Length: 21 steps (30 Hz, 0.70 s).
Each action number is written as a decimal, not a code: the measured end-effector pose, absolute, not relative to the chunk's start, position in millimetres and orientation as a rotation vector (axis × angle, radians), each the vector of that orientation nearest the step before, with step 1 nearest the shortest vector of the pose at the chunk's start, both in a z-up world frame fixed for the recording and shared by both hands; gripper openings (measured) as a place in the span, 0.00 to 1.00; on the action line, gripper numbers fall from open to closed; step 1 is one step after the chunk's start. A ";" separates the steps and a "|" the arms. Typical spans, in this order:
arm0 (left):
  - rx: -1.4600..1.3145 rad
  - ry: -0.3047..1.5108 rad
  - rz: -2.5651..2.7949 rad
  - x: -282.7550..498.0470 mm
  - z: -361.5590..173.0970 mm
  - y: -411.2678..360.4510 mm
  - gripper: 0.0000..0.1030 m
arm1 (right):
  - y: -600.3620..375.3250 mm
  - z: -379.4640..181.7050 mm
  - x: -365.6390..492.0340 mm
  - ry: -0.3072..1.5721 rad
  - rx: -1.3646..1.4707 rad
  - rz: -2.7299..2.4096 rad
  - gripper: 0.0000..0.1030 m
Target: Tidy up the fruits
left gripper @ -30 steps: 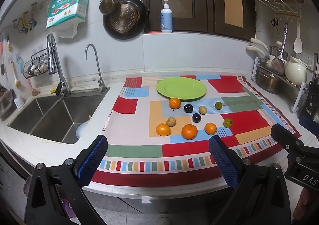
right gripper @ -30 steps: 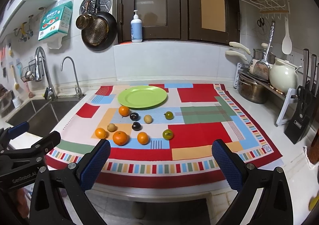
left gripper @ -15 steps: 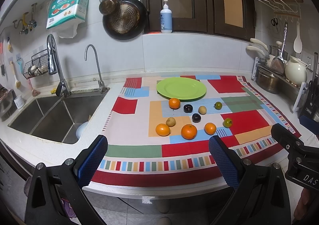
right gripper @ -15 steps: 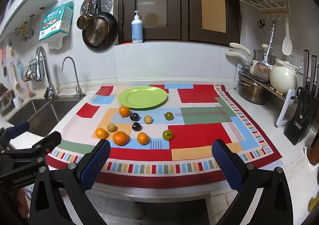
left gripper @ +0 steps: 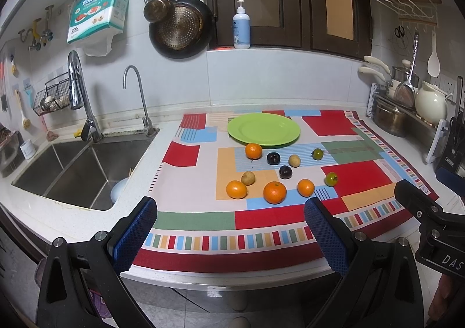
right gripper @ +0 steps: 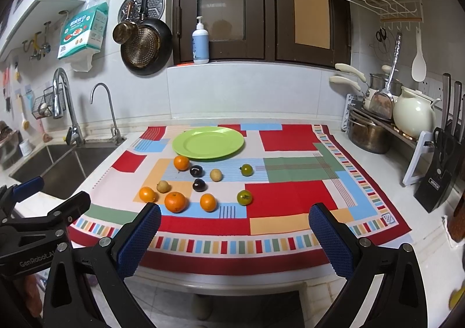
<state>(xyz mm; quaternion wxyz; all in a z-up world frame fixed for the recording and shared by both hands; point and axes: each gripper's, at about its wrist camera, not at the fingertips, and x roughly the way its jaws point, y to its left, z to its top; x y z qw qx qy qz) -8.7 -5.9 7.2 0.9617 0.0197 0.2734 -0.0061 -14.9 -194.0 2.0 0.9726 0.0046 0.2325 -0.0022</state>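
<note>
White tile walls back our kitchen tabletop (left gripper: 162, 150), which carries a patchwork cloth (left gripper: 343, 124) of red, blue, green and orange blocks, with a steel sink (left gripper: 72, 171) off to our left and a rack of pots (right gripper: 372, 130) to our right. We hold both tools short of the cloth's near edge, above the front of the tabletop. Our left claw (left gripper: 231, 233) is released, its blue pads spread wide with nothing between them, and our right claw (right gripper: 234, 236) is likewise released and empty. At the far side of the cloth sits a green plate (left gripper: 264, 128), bare of fruit. All the fruits lie loose on the cloth just in front of it: four oranges, one (left gripper: 253, 151) close to the plate's near rim and three more (left gripper: 274, 192) in a row nearest us; two dark plums (left gripper: 273, 158) near the middle; two small tan fruits (left gripper: 294, 160), one beside each plum; and two green tomatoes (right gripper: 246, 170) toward the right of the group. None of them touch one another as far as we can tell. On the window ledge behind stands a pump bottle (right gripper: 200, 43), beside a hanging pan (right gripper: 146, 47).
</note>
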 end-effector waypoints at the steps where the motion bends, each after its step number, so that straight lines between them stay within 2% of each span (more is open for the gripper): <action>1: 0.040 0.554 -0.012 -8.5 7.2 -6.1 1.00 | -193.9 1.9 -14.8 0.470 0.009 -0.004 1.00; 21: 0.093 0.546 -0.054 16.5 -2.3 -16.7 1.00 | -193.1 0.0 2.2 0.454 -0.048 0.025 1.00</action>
